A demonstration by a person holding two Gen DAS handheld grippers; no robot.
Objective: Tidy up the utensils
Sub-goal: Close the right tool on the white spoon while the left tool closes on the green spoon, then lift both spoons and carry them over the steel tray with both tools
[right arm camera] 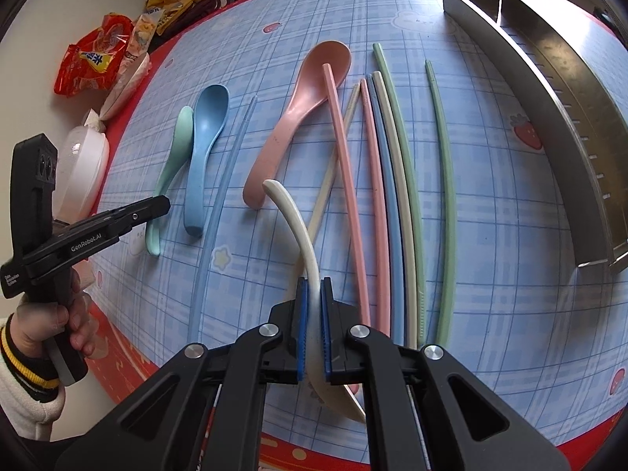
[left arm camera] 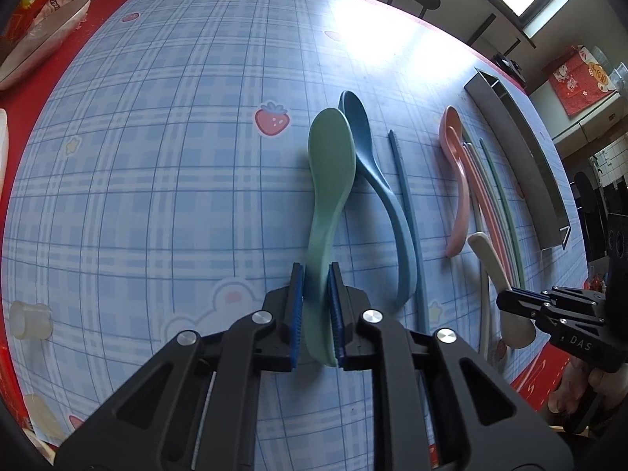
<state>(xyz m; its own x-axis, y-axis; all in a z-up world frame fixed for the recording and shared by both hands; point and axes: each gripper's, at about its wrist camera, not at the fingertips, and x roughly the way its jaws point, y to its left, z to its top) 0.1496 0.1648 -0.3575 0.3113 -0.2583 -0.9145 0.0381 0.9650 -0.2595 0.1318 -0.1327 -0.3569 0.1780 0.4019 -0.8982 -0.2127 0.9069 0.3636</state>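
While left gripper (left arm camera: 316, 306) clamps green spoon (left arm camera: 329, 180), right gripper (right arm camera: 313, 329) clamps white spoon (right arm camera: 302, 235).

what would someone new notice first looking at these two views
Each claw is shut on a spoon: the left claw grips the green spoon by its handle, and the right claw grips the white spoon. Between them on the blue plaid tablecloth lie a blue spoon, a pink spoon and pastel chopsticks, with a long metal tray to the right.
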